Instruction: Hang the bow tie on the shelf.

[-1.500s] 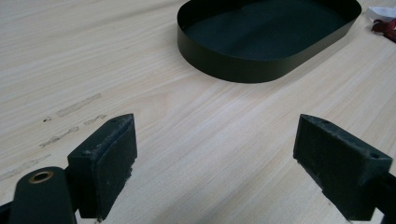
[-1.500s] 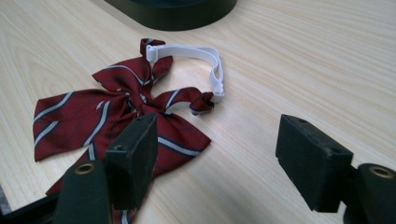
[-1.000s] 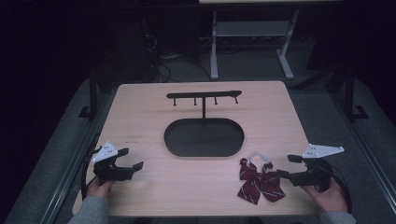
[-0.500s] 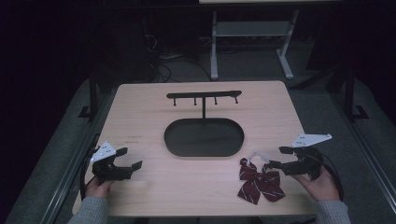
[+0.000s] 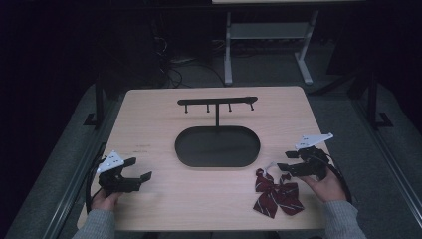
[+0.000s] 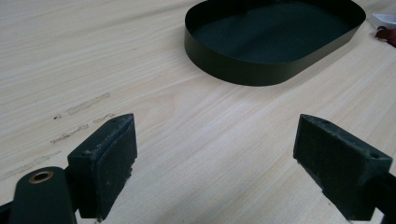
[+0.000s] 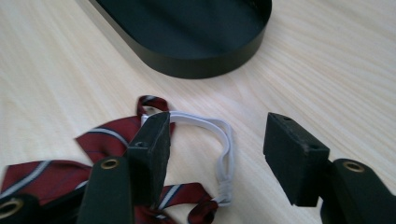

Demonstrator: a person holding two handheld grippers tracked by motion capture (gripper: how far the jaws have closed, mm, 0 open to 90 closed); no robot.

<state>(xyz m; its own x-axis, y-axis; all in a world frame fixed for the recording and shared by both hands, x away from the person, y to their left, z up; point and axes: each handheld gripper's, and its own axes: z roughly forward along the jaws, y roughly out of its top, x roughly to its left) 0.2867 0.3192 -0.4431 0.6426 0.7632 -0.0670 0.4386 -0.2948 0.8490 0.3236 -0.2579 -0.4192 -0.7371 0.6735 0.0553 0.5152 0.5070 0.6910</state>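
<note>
- The right gripper [image 7: 212, 154] has its jaws spread wide with nothing pinched; the person's right hand [image 5: 326, 184] holds it low over the near right part of the table [image 5: 154, 119].
- A white elastic loop [image 7: 219, 135] lies on the wood in the gap between the right jaws, curving from the tip of the left-hand jaw toward the middle of the gap. It does not reach the other jaw.
- The loop belongs to a dark red bow tie [image 7: 100, 140] with pale stripes. The cloth spreads out beside and under the left-hand jaw in the right gripper view. In the high view the bow tie [image 5: 276, 191] lies just short of the right gripper's [image 5: 290, 168] jaw tips.
- The left gripper [image 6: 215, 161] also has its jaws wide apart, with bare wood between them. The left hand [image 5: 104, 199] holds it at the near left of the table, well apart from the bow tie.
- Beyond both pairs of jaws sits a black oval tray [image 6: 275, 39], shallow and dark inside, at the table's middle [image 5: 217, 146].
- Past the tray stands a black rack [image 5: 217, 103]: a thin post carrying a crossbar with small pegs hanging under it.
</note>
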